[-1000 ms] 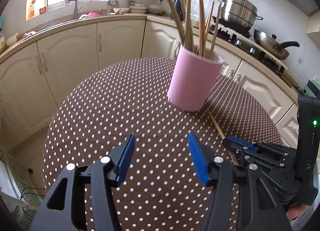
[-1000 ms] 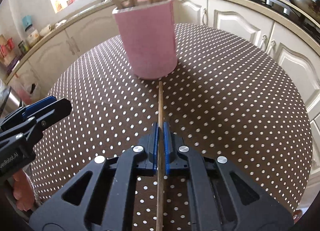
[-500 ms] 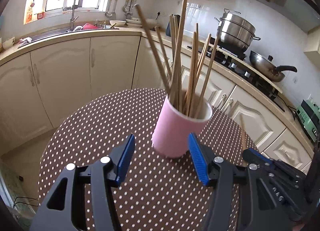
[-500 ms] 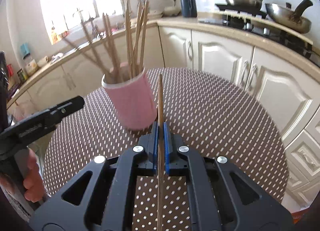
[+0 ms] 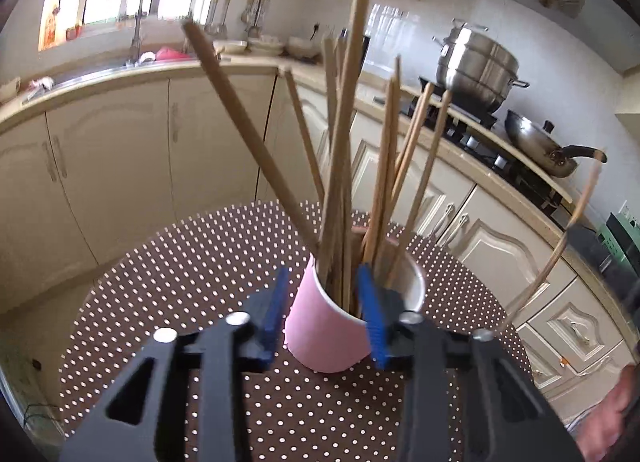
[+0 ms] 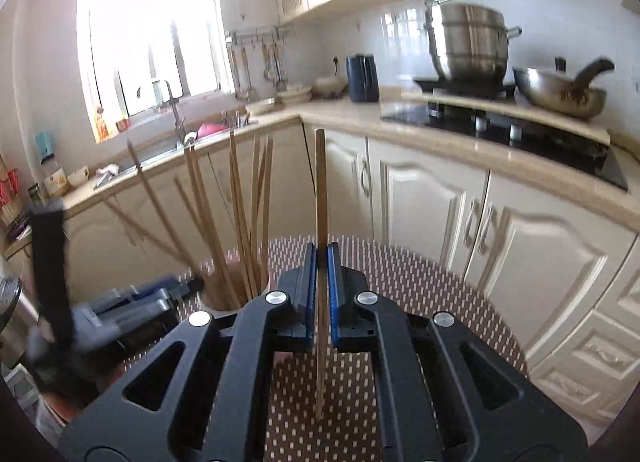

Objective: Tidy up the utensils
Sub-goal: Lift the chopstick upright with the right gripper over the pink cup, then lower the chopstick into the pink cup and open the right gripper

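On the round polka-dot table (image 5: 168, 262), the left gripper (image 5: 324, 310) has its jaws closing around the pink cup (image 5: 328, 326), which stands between the blue pads and is crammed with upright chopsticks (image 5: 340, 165). To the right, the right gripper (image 6: 321, 294) is clamped tight on a single chopstick (image 6: 320, 181), held upright above the table beside the cup.
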Available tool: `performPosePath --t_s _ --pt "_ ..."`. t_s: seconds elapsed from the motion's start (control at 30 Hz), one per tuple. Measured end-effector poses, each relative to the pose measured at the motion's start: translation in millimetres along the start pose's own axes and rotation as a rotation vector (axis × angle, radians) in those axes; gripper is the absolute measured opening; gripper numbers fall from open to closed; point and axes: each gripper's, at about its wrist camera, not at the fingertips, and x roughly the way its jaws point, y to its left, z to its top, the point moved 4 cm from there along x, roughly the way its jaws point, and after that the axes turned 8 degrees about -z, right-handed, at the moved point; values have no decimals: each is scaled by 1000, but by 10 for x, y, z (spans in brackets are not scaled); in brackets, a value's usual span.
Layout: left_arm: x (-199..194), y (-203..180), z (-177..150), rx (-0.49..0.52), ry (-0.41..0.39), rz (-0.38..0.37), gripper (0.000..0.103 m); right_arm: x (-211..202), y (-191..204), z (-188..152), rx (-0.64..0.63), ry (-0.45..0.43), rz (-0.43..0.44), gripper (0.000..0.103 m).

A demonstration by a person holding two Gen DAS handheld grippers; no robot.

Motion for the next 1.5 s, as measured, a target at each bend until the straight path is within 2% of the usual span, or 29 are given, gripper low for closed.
performPosePath --t_s 0.03,0.07,0.2,0.47,0.63,0.77,1.1,1.3,1.5 --pt "51 25 -11 -8 12 2 21 -21 8 60 1 -13 1 6" --pt "87 52 -27 -12 20 0 19 -36 14 156 1 -35 0 6" --pt "112 66 -35 -9 13 -8 15 -85 50 457 2 -96 -5 6" --pt "157 46 -23 -6 2 -11 15 -263 232 905 -5 -191 18 6" --pt "145 89 -27 -5 2 -13 15 -276 375 975 -16 -193 55 6" --pt "135 109 -30 -2 0 -12 15 -143 459 889 -24 -150 66 6" --pt "134 89 -31 8 -3 -8 15 504 643 314 -57 69 76 6" --pt "131 74 -40 11 -2 -5 15 772 684 30 -66 156 75 6" --pt "132 63 -41 17 -7 -3 15 856 630 -107 -62 198 99 7"
